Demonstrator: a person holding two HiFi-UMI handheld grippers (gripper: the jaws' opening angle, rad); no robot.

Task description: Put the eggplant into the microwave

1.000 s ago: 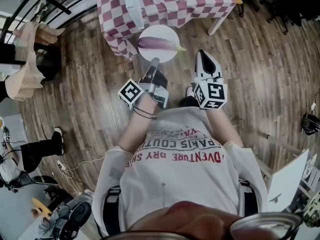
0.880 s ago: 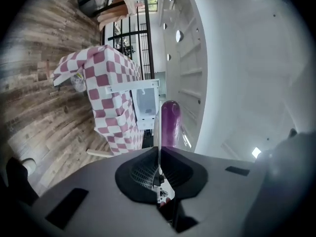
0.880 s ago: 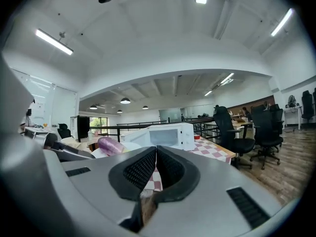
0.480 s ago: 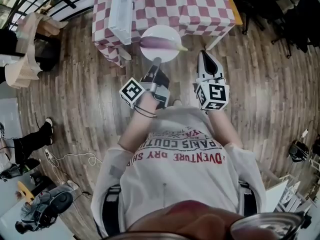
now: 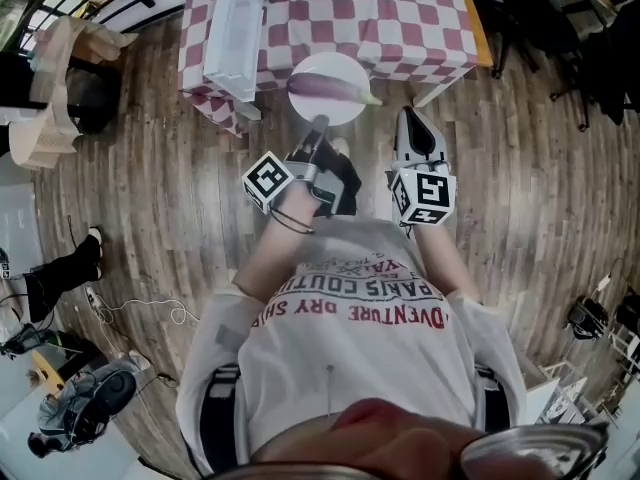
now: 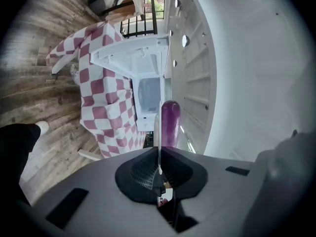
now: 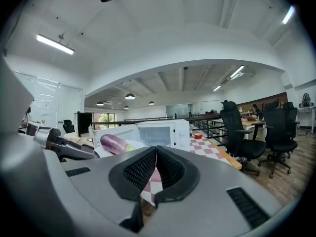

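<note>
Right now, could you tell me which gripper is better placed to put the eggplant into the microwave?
The left gripper: its fingers grip the rim of the white plate carrying the eggplant, facing the open microwave. The right gripper is shut on nothing, beside the plate.

Both grippers are carried closer to the checkered table (image 5: 420, 28). The plate (image 5: 330, 66) with the eggplant (image 5: 328, 87), pinched at its rim by the left gripper (image 5: 319, 123), now lies over the table's near edge rather than off its corner. The right gripper (image 5: 405, 113) nears that edge too. More tabletop and the open microwave door (image 5: 235, 33) show.
</note>
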